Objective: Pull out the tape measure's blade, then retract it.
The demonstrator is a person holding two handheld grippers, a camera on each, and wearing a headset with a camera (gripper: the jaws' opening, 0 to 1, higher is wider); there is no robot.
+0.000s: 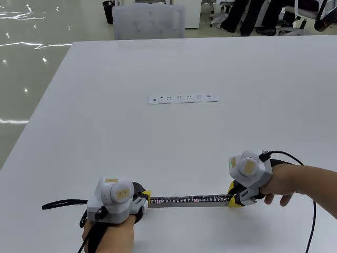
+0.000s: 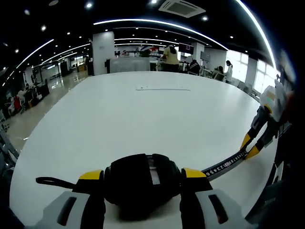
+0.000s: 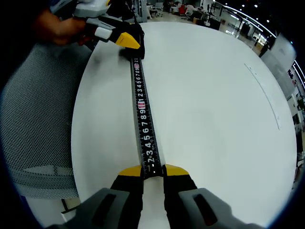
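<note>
The black tape measure case (image 2: 143, 183) sits on the white table, held between the yellow-tipped jaws of my left gripper (image 2: 143, 175), which is shut on it; in the head view the case (image 1: 139, 191) is partly hidden behind the left gripper (image 1: 138, 202). A wrist strap (image 1: 64, 203) trails to its left. The blade (image 1: 187, 200) runs out flat along the table, numbers up, to my right gripper (image 1: 233, 201). In the right gripper view, the blade (image 3: 142, 114) ends between the jaws of my right gripper (image 3: 152, 170), shut on its tip.
A white power strip (image 1: 182, 98) lies at the middle of the table (image 1: 210, 68), well beyond the tape. A grey chair back (image 1: 149, 21) stands at the far edge. The table's front edge lies close to both hands.
</note>
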